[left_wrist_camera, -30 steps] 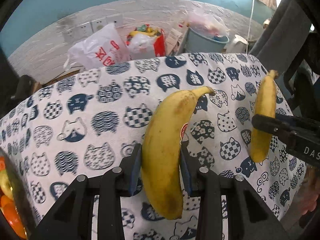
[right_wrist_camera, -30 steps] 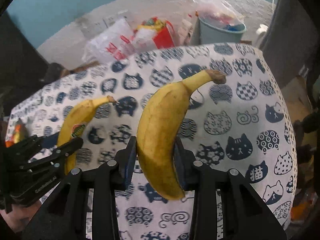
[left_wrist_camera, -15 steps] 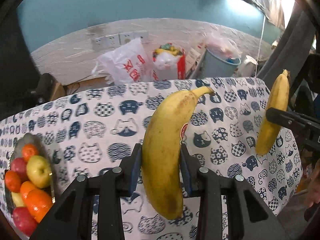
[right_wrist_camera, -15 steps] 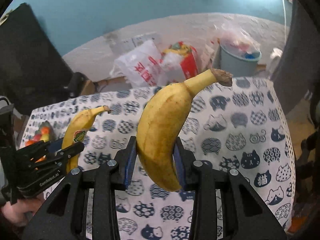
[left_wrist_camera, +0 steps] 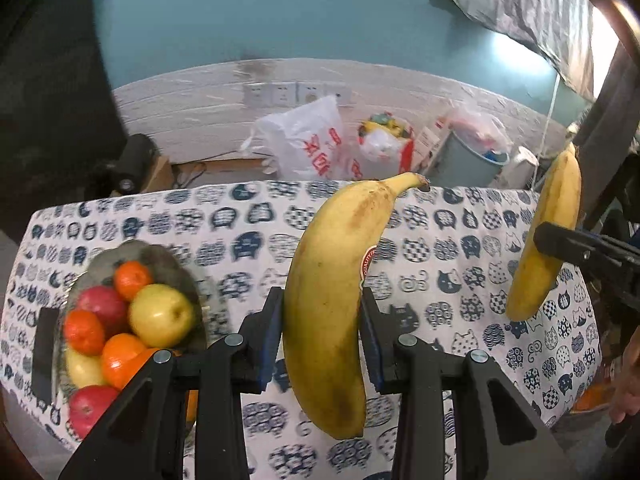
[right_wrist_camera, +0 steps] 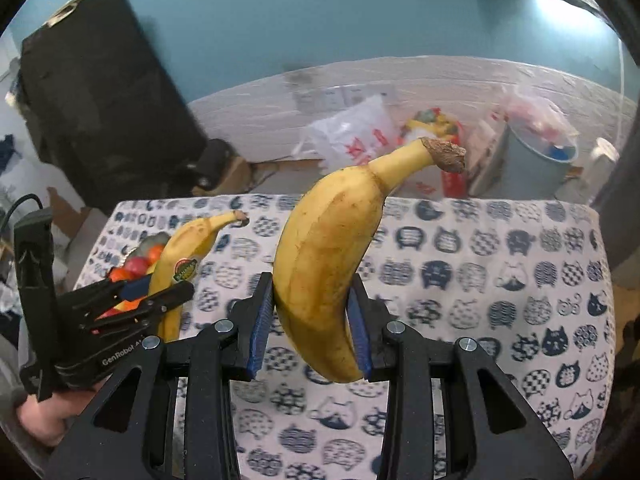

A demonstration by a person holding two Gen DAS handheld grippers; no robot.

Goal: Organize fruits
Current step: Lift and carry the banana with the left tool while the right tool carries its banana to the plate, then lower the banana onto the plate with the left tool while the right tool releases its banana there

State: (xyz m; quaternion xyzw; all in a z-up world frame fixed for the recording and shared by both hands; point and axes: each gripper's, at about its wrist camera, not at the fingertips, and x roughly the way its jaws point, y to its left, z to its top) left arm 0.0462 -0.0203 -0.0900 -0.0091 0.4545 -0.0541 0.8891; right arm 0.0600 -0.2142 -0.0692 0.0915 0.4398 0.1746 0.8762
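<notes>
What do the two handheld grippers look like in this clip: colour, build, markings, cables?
Both are black plastic with silver screw heads. The left gripper and right gripper carry blue ribbed pads on their fingers. In the right wrist view the left gripper's side bears white "GenRobot" lettering, and a black cable rises behind it.

A lived-in home room: teal wall (left_wrist_camera: 280,12), cat-print cloth (left_wrist_camera: 460,280) over the desk, plastic shopping bags (left_wrist_camera: 304,144) and a lined bin (left_wrist_camera: 472,160) beyond its far edge.
</notes>
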